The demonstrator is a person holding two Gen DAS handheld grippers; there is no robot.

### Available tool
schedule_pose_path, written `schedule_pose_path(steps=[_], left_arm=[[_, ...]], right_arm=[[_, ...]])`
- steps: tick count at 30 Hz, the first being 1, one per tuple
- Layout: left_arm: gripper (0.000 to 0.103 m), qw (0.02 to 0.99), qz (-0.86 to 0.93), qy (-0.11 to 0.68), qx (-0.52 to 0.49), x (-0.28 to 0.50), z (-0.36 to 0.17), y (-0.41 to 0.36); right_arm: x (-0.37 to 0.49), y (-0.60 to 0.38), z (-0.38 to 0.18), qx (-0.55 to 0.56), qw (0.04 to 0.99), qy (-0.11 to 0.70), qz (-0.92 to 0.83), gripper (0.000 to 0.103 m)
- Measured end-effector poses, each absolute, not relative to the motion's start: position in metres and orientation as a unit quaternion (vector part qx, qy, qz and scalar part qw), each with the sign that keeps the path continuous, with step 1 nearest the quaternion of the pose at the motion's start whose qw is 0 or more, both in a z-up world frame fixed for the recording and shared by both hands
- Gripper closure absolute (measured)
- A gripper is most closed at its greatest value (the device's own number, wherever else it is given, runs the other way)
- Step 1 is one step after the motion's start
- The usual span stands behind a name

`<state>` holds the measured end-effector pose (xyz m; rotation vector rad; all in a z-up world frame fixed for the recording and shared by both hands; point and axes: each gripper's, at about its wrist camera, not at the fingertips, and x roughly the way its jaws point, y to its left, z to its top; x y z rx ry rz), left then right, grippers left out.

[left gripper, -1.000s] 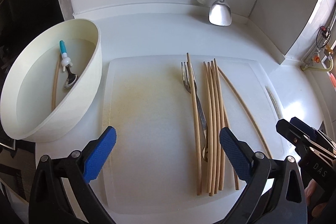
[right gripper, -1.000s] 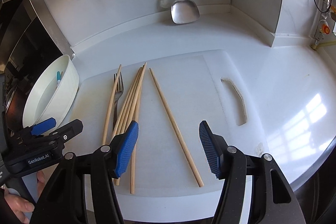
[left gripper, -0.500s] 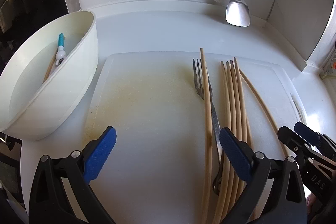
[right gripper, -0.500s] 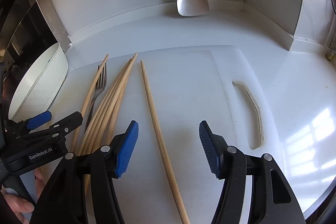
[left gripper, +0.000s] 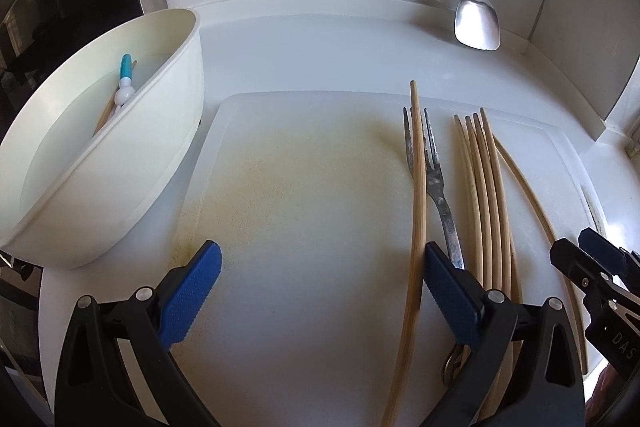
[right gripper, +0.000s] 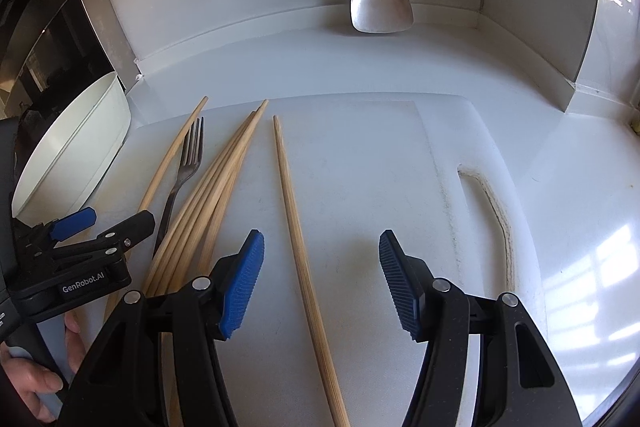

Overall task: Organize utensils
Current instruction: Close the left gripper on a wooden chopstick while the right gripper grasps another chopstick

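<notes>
Board (left gripper: 304,327): white plastic cutting board, flat on the white bench (left gripper: 320,55), yellowish staining over its middle, slot handle at its right edge.

Chopsticks: pale bamboo, slender, tapered.
- Bundle (left gripper: 486,195) of four or so, lying close together lengthwise on the right half of the board, tips fanned slightly at the far end.
- Single chopstick (left gripper: 418,187), left of the bundle, lying over the left tines of the fork, its far tip reaching past the board's back edge.
- Lone chopstick (right gripper: 298,239), right of the bundle and apart from it, running from mid-board to the near edge.

Fork (left gripper: 432,171): metal, four tines, dull and spotted, lying between the single chopstick and the bundle, tines toward the back edge.

Bowl (left gripper: 120,195): cream, deep, on the bench at the board's left edge; holds a small spoon (left gripper: 125,83) with a blue-and-white handle and a chopstick end.

Spatula (right gripper: 380,3): steel, hanging against the back wall.

Left hand-held gripper (left gripper: 320,291): blue-padded, released, jaws wide apart; the single chopstick lies just inside its right pad, not pinched.

Right hand-held gripper (right gripper: 320,283): released, jaws apart astride the lone chopstick, pads clear of it.
</notes>
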<state>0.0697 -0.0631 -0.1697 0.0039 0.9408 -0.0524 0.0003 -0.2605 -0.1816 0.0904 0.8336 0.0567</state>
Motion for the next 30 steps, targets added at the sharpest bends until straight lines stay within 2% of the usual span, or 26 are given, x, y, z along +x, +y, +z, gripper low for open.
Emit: schedule_pose_path(steps=[5,9,14,16,19,21,22,24,25,27,30], left_arm=[[0.005,0.896,-0.022,0.443,0.006,0.072,-0.170,-0.067],[0.009,0.899,-0.023,0.438,0.015,0.070,-0.169,-0.068],[0.018,0.903,-0.028,0.430,0.003,0.063,-0.168,-0.067],[0.024,0.904,-0.032,0.426,0.005,0.060,-0.168,-0.069],[0.035,0.903,-0.043,0.426,0.008,0.058,-0.166,-0.071],[0.048,0.903,-0.048,0.426,0.009,0.057,-0.165,-0.073],[0.053,0.904,-0.049,0.425,0.009,0.056,-0.165,-0.073],[0.071,0.903,-0.056,0.426,0.011,0.055,-0.163,-0.075],[0.074,0.902,-0.060,0.428,0.010,0.055,-0.163,-0.075],[0.095,0.900,-0.065,0.431,0.006,0.056,-0.162,-0.074],[0.095,0.896,-0.071,0.438,-0.017,0.057,-0.161,-0.068]], right_arm=[[0.003,-0.255,-0.183,0.015,0.917,0.398,0.022,0.046],[0.004,-0.250,-0.183,-0.015,0.919,0.395,0.010,0.062],[0.005,-0.244,-0.183,-0.033,0.919,0.393,0.016,0.070],[0.004,-0.239,-0.183,-0.043,0.919,0.391,0.021,0.079],[0.003,-0.235,-0.183,-0.049,0.919,0.390,0.027,0.087],[0.003,-0.234,-0.183,-0.045,0.919,0.391,0.031,0.095],[0.003,-0.234,-0.183,-0.046,0.919,0.391,0.030,0.096],[0.003,-0.234,-0.183,-0.043,0.919,0.390,0.030,0.096],[0.003,-0.235,-0.183,-0.038,0.920,0.389,0.031,0.097],[0.002,-0.237,-0.183,-0.026,0.920,0.390,0.032,0.097],[0.002,-0.240,-0.182,-0.009,0.919,0.392,0.036,0.097]])
